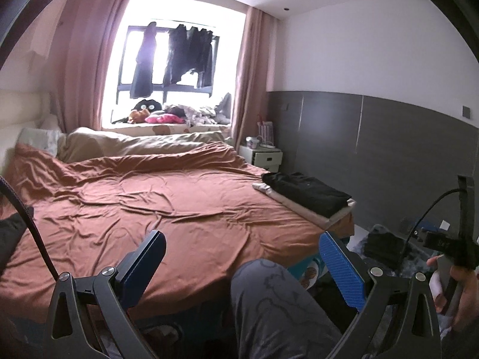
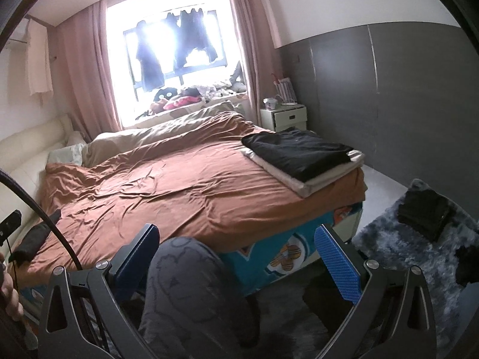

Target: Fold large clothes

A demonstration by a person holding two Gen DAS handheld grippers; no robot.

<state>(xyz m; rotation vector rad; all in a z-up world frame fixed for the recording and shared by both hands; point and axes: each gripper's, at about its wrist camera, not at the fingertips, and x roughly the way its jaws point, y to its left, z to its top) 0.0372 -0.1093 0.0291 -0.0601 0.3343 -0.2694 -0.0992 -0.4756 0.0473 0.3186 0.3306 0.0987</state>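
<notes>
Clothes: folded black garment [image 2: 299, 152] stacked at bed [image 1: 179, 197] corner, out of the way; another dark bundle [image 2: 425, 212] on floor rug; left claw [image 1: 242, 269] & right claw [image 2: 239, 266] both spread apart, empty, held over person's knee.

Black garment [image 2: 299, 152] lies folded flat atop a folded pale one [image 2: 311, 179], stacked at the bed's far right corner; another dark folded piece [image 2: 425, 214] sits on the rug.
</notes>
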